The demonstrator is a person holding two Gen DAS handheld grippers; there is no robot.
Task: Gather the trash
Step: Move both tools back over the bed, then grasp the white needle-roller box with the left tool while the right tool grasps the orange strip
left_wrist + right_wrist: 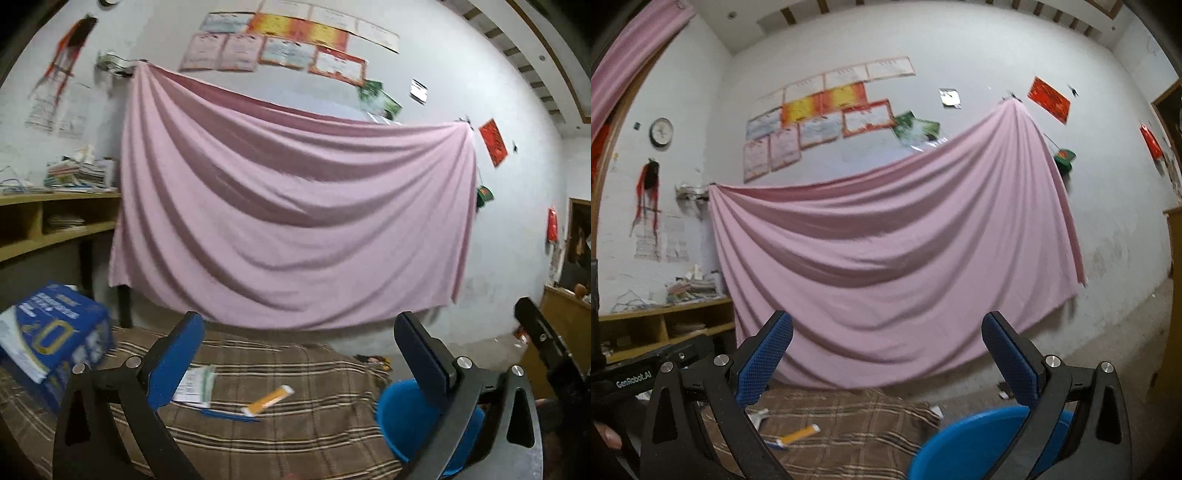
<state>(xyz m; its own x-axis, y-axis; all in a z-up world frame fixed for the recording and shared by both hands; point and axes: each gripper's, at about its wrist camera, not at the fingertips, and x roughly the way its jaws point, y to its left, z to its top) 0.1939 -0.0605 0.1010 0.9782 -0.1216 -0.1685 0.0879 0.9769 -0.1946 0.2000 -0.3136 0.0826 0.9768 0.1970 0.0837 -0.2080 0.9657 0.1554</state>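
Observation:
An orange and white wrapper (267,398) lies on the brown plaid cloth (295,435), with a white and green paper (195,384) and a blue strip (229,415) beside it. A blue round bin (399,417) stands at the cloth's right edge. My left gripper (299,354) is open and empty, raised above the cloth. In the right wrist view the wrapper (799,434), a white scrap (757,417) and the blue bin (964,446) show low down. My right gripper (886,354) is open and empty, held high.
A blue printed box (55,343) sits on the cloth at the left. A wooden shelf (55,221) with stacked papers is at far left. A pink sheet (295,206) hangs on the wall behind. A wooden cabinet (565,332) stands at right.

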